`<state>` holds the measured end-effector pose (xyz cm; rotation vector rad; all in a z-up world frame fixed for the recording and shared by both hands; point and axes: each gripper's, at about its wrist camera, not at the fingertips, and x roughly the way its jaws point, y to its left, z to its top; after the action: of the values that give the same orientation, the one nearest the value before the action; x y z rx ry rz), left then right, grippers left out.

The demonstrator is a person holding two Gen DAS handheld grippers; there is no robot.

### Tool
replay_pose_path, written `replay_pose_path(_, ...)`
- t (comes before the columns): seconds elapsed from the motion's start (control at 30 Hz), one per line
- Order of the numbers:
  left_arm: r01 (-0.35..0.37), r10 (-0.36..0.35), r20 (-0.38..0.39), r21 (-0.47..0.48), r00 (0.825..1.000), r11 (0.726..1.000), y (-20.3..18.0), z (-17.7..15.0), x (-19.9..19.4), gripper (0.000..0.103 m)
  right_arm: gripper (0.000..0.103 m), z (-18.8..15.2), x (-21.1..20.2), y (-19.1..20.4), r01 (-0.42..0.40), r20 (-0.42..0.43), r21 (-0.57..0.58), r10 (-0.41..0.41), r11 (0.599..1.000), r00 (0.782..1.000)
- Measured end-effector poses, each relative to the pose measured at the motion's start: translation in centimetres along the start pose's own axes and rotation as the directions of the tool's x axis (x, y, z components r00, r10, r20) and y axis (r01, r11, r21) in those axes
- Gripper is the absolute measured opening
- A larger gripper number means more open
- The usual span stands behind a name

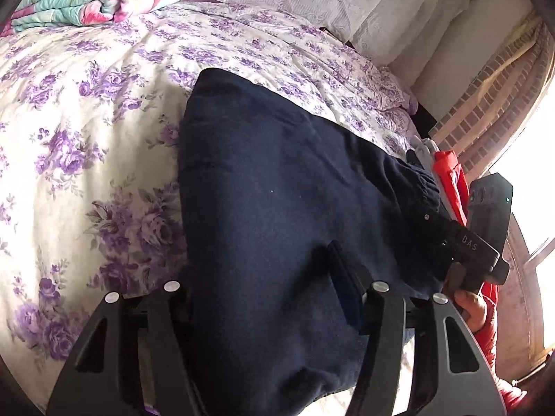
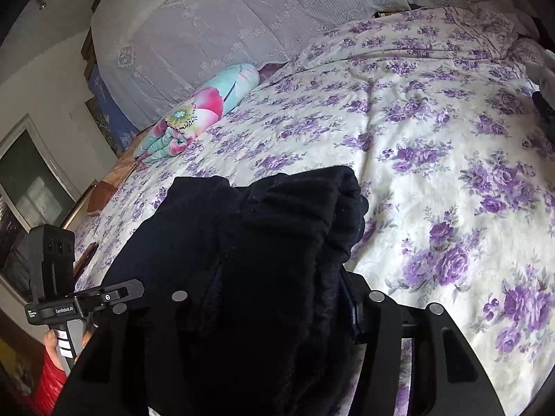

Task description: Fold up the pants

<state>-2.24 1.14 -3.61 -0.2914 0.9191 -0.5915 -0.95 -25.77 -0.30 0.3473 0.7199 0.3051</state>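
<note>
Both black two-finger grippers, left (image 1: 263, 277) and right (image 2: 274, 298), are gripping dark navy fleece pants (image 1: 277, 180) with fingers closed on cloth, over a purple-flowered bedspread (image 2: 433, 145). Folding is starting; next, probably lifting the held edge across evenly.

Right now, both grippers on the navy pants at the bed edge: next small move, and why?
Probably lift both ends together and carry them toward the far end of the navy pants. The left gripper has navy fabric between its fingers; the right gripper is filled with bunched fabric. The pants lie lengthwise on the floral bedspread, so a fold across looks next. Whether the pads truly pinch is unclear.
</note>
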Motion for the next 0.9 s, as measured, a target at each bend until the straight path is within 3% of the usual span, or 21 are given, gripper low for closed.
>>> replay_pose_path(0.13,-0.054,0.047,0.083,0.082,0.995,0.995,-1.6,-0.4,-2.1,0.021,0.051,-0.1,-1.7,1.6,0.015,0.073,-0.049,-0.012,0.999,0.997)
replay_pose_path(0.2,-0.049,0.038,0.108,0.098,0.993,0.994,-2.2,-0.2,-2.9,0.017,0.050,0.1,-2.6,2.0,0.001,0.101,-0.045,0.004,0.999,0.995)
replay_pose_path(0.53,-0.095,0.056,0.200,0.188,0.978,0.978,-5.8,3.8,-4.5,0.017,0.050,5.4,-4.6,3.4,-0.004,0.167,-0.091,0.020,0.996,0.986)
replay_pose_path(0.73,-0.116,0.068,0.230,0.203,0.971,0.972,-6.5,8.4,-3.6,0.017,0.050,9.2,-3.7,2.9,0.005,0.200,-0.082,0.012,0.997,0.980)
replay_pose_path(0.9,-0.148,0.092,0.245,0.220,0.965,0.964,-6.7,14.1,-1.2,0.017,0.050,14.3,-1.3,1.7,0.030,0.224,-0.076,-0.012,0.997,0.975)
